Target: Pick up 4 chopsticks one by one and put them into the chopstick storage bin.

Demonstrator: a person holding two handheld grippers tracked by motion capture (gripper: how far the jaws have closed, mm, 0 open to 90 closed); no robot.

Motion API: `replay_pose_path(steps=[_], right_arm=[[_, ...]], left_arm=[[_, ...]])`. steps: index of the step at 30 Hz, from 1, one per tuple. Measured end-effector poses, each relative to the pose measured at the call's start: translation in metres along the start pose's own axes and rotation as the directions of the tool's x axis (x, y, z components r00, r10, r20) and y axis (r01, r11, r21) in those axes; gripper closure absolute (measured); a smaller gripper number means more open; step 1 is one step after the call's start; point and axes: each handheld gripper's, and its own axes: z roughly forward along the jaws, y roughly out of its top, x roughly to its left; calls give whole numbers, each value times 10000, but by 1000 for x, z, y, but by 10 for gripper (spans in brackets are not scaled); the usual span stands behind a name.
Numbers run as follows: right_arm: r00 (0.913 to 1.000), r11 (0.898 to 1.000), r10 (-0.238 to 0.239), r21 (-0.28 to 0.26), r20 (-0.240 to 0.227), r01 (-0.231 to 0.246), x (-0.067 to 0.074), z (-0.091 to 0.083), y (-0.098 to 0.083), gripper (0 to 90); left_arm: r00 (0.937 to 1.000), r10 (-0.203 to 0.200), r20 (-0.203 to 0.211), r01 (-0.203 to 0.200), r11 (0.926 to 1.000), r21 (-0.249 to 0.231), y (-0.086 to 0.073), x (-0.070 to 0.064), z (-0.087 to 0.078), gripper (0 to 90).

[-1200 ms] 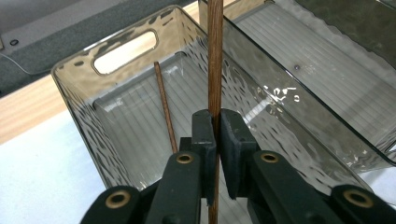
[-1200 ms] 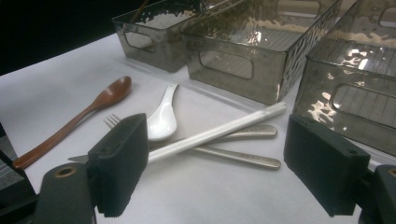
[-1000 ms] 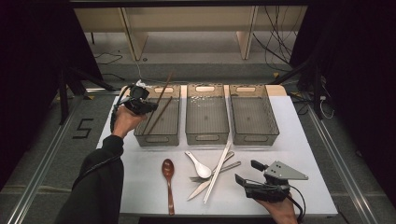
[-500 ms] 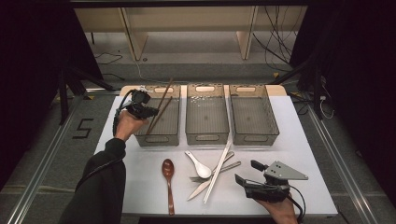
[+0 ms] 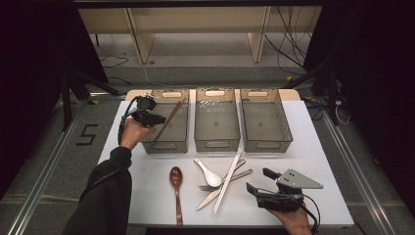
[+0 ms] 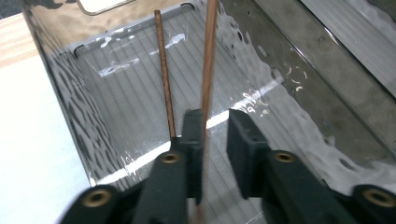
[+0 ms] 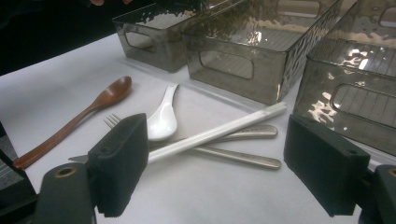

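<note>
My left gripper (image 6: 215, 128) hangs over the left bin (image 5: 182, 133); its jaws have just been opening, and a brown chopstick (image 6: 208, 60) stands loose between them, a second (image 6: 164, 74) lying beside. My right gripper (image 7: 215, 161) rests wide open, empty, near the cutlery (image 7: 211, 135).

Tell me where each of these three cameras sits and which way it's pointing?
High view: above the table's near side, looking forward and down; both forearms enter from below.
Left gripper view: rides the left tool, looking into the left bin at brown chopsticks.
Right gripper view: rides the right tool, looking low across the cutlery.
Shared: white spoon, also seen from above.
</note>
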Motion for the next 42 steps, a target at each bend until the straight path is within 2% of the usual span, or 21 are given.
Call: replay_pose_path(steps=[1, 5, 8, 11, 13, 20, 27, 28, 34, 42], right_arm=[[10000, 10000, -18, 16, -1, 18, 0, 0, 0, 229], [10000, 10000, -9, 15, 12, 9, 0, 0, 0, 229], [10000, 10000, 11, 18, 5, -11, 0, 0, 0, 229], [10000, 10000, 37, 84, -32, -36, 1, 0, 0, 229], [10000, 9999, 25, 114, -34, -25, 1, 1, 0, 229], [9999, 9997, 133, 212, -51, -132, 0, 1, 1, 233], [9995, 9976, 301, 621, 100, -307, -1, 3, 7, 248], [9990, 9959, 377, 816, 241, -395, -1, 4, 8, 249], [9960, 9844, 764, 1550, 465, -827, 1, 14, 16, 255], [9959, 9727, 792, 2151, 434, -867, 7, 30, 29, 293]], left_arm=[[9998, -183, 92, 182, 9998, 25, 0, 0, -1, 637], [9981, -504, 366, 496, 9986, 205, -4, -4, -7, 445], [9948, -661, 779, 679, 9975, -206, -12, -9, -16, 365], [9946, -453, 933, 506, 9972, -554, -20, -16, -25, 309], [9931, -442, 1090, 537, 9948, -860, -27, -19, -32, 282], [9893, -190, 1449, 466, 9808, -1895, -58, -32, -56, 234], [9877, -34, 1566, 375, 9759, -2149, -84, -43, -68, 212], [9879, 98, 1545, 244, 9757, -2179, -88, -45, -70, 209], [9858, 27, 1681, 387, 9693, -2426, -107, -52, -75, 202], [9847, 136, 1738, 355, 9605, -2762, -129, -64, -77, 200]])
